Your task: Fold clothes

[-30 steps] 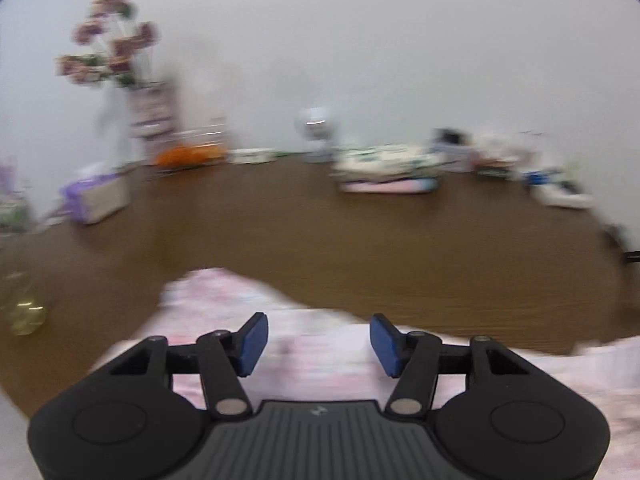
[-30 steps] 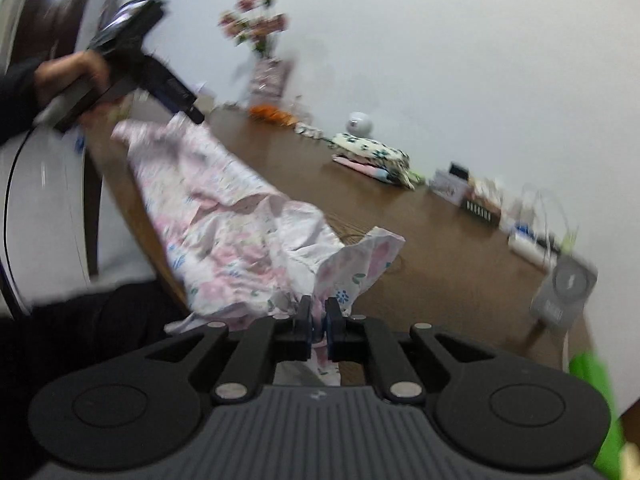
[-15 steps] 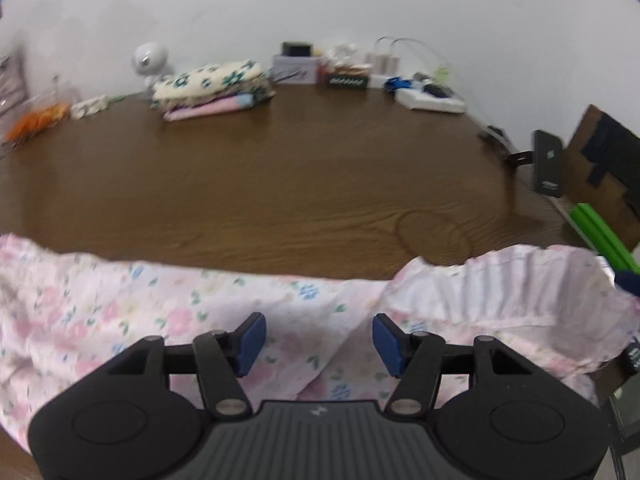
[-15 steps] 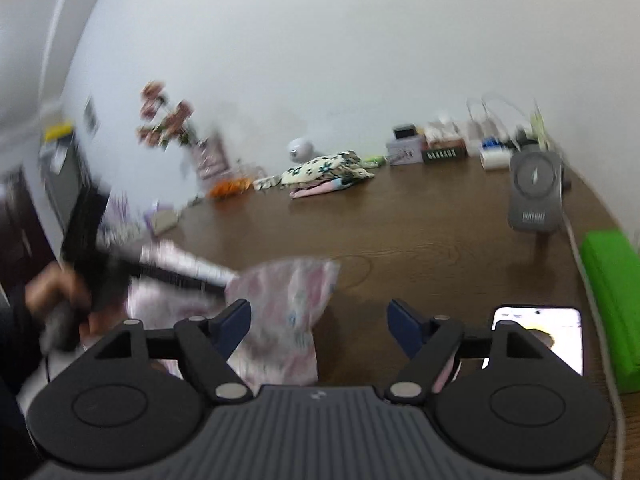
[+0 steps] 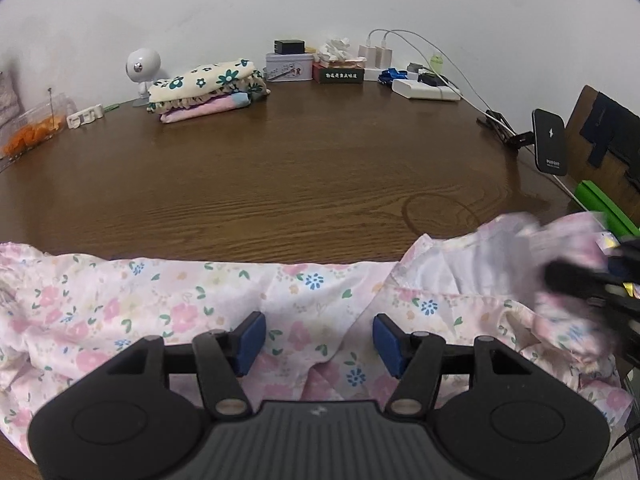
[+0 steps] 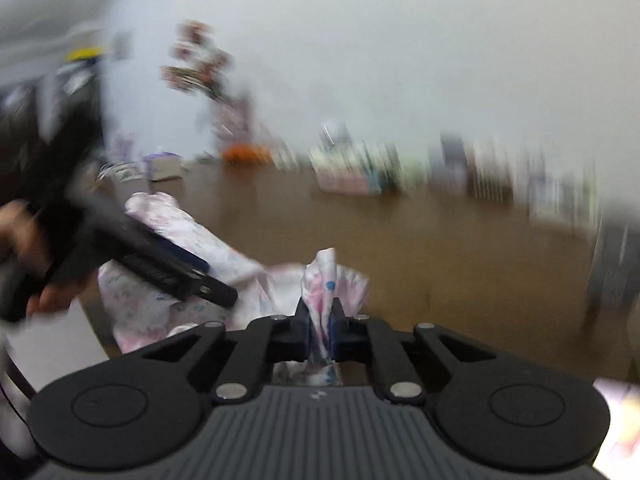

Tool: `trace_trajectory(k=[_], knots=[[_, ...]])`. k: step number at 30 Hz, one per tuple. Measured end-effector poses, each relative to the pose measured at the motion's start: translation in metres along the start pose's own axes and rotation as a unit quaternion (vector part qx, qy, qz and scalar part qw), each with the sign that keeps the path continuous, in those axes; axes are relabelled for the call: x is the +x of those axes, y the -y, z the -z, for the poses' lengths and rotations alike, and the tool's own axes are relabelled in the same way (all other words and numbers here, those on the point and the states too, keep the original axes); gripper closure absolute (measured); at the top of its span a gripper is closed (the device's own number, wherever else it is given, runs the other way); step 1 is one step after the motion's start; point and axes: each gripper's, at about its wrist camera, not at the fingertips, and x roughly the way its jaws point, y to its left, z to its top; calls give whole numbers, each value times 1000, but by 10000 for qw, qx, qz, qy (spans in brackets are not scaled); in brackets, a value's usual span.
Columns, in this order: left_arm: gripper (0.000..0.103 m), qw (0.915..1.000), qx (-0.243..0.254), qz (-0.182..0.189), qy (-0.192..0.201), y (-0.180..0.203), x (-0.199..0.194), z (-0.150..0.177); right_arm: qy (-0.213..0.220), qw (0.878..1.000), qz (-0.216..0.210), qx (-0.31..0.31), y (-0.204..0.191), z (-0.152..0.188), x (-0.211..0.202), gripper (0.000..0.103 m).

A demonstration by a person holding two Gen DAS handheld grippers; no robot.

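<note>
A pink floral garment (image 5: 192,312) lies crumpled along the near edge of the brown wooden table (image 5: 300,176). My left gripper (image 5: 320,338) hovers open just above its middle, nothing between the blue pads (image 5: 250,338). At the right end the cloth's frilly edge (image 5: 500,248) is lifted, with the blurred right gripper (image 5: 560,276) at it. In the right wrist view my right gripper (image 6: 320,320) is shut on a bunched fold of the floral garment (image 6: 324,280). A hand (image 6: 24,248) holds the left gripper (image 6: 214,282) over the cloth at the left.
A stack of folded clothes (image 5: 204,90) sits at the back beside a round white device (image 5: 143,66). Tins, a tissue box, chargers and a power strip (image 5: 424,90) line the back. A black charger stand (image 5: 550,142) and a green object (image 5: 604,204) are at the right.
My right gripper was open half a second ago and has shut on a fold of the garment. The left gripper stayed open and settled over the garment's middle.
</note>
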Motion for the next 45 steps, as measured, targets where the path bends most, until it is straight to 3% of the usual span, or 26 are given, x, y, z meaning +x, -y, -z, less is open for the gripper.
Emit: trace_trajectory(k=[3,8,10,12,16,19,21,23,24,27,31,33,35,36,37,38,40,44,45], knots=[[44,10000,22,-70,-18,-1,1,-1,402,9915,-386,-1177,-12,3,-29,99],[44,10000,-36,-32,3,-5,-1,0,-416,9644,-1115,-2363,-18,15,-45,100],[45,9995,-195,243,-77,-12,-6,-2,-654,9531,-1170,-2715,-20,19,-46,100],[45,9959,-442,780,-86,-26,-18,-6,-800,9469,-989,-2953,-23,22,-41,100],[43,9786,-967,1799,265,-56,-50,-20,-800,9538,-807,-2780,-29,23,-33,100],[41,9812,-1086,1539,425,-52,-46,-49,-792,9552,-769,-2746,-28,27,-34,100],[43,9872,-769,1349,359,-31,-24,-64,-788,9536,-751,-2809,-31,26,-34,100],[49,9877,-486,1482,-53,-8,-1,-67,-783,9519,-733,-2871,-33,25,-34,100],[58,9859,-340,1617,-258,2,7,-66,-781,9512,-684,-2907,-34,24,-33,100],[61,9805,2,1914,-444,17,9,-52,-747,9597,-269,-2695,-32,20,-36,100],[61,9810,-27,1870,-523,15,2,-32,-679,9858,326,-1499,-7,12,-33,99],[61,9831,-21,1768,-481,15,-1,-22,-634,9930,471,-879,2,10,-31,96],[61,9849,-61,1681,-413,14,-4,-14,-535,9952,722,-380,6,11,-33,81],[61,9856,-62,1653,-343,13,-4,-10,-540,9947,872,-122,8,11,-34,64],[61,9864,-71,1618,-276,12,-5,-6,-513,9944,928,15,10,10,-37,53],[61,9875,-101,1558,-217,12,-5,-5,-487,9939,983,151,11,9,-39,53],[61,9900,-83,1408,-93,15,-5,-3,-349,9946,912,361,15,5,-52,48],[59,9916,212,1264,170,22,-7,5,-14,9902,244,1379,30,-1,-90,34],[57,9916,294,1236,234,24,-8,7,99,9855,-136,1688,33,0,-97,28]])
